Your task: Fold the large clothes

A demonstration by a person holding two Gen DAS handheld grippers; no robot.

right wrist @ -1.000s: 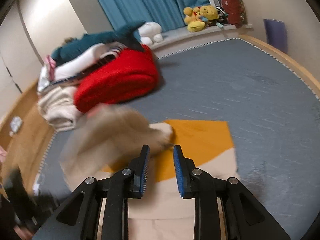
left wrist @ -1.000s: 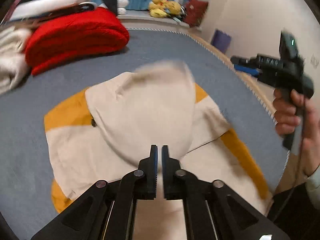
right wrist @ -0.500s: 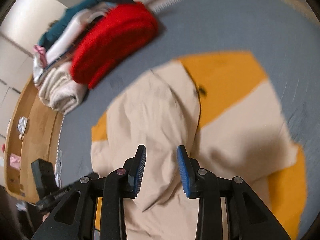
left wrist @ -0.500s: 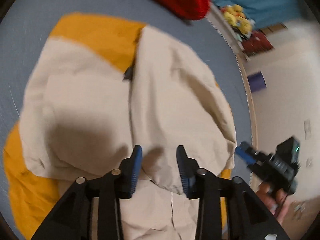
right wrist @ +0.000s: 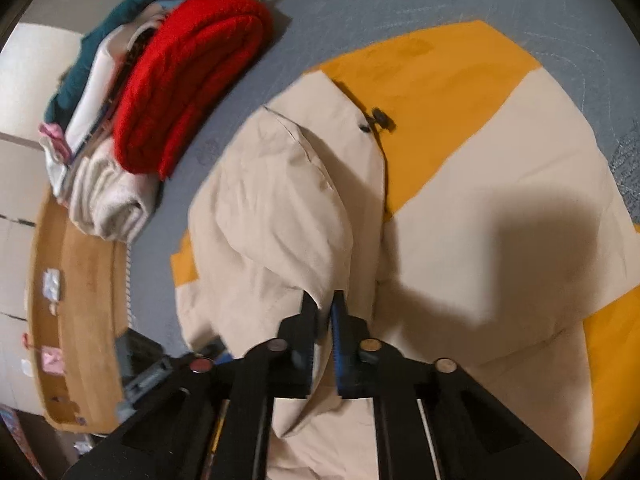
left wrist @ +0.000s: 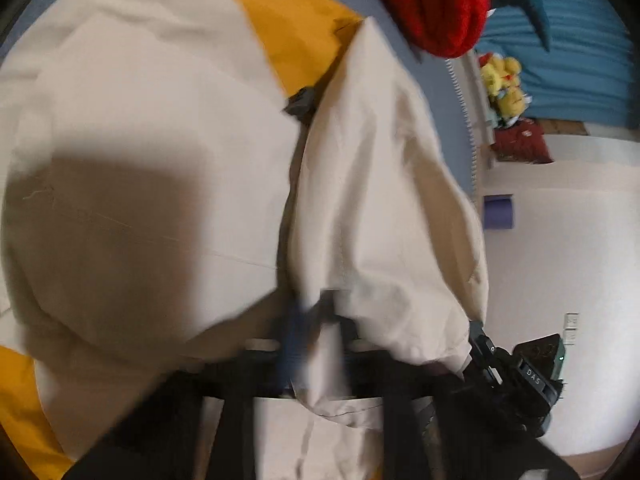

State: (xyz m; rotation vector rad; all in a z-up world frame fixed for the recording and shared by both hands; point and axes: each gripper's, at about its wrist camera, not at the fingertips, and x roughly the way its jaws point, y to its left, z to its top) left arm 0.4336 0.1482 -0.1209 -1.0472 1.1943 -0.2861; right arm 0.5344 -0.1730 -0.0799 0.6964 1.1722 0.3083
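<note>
Jacket [right wrist: 480,216], cream with orange panels, lies spread on the grey bed [right wrist: 400,0], its hood [right wrist: 280,200] bunched up along the middle. Both tools have pinched that hood's near edge: the right gripper [right wrist: 325,316] is pressed together on a fold of cream cloth, and the left gripper [left wrist: 310,320] (blurred in its own view) also looks clamped on the hem. So the step in hand seems to be taking hold of the hood to fold it onto the body. Next, I judge, the 2 grips must lift together and carry the hood flat over the back, keeping even tension so it does not drag the jacket toward the red blanket [right wrist: 192,76].
</note>
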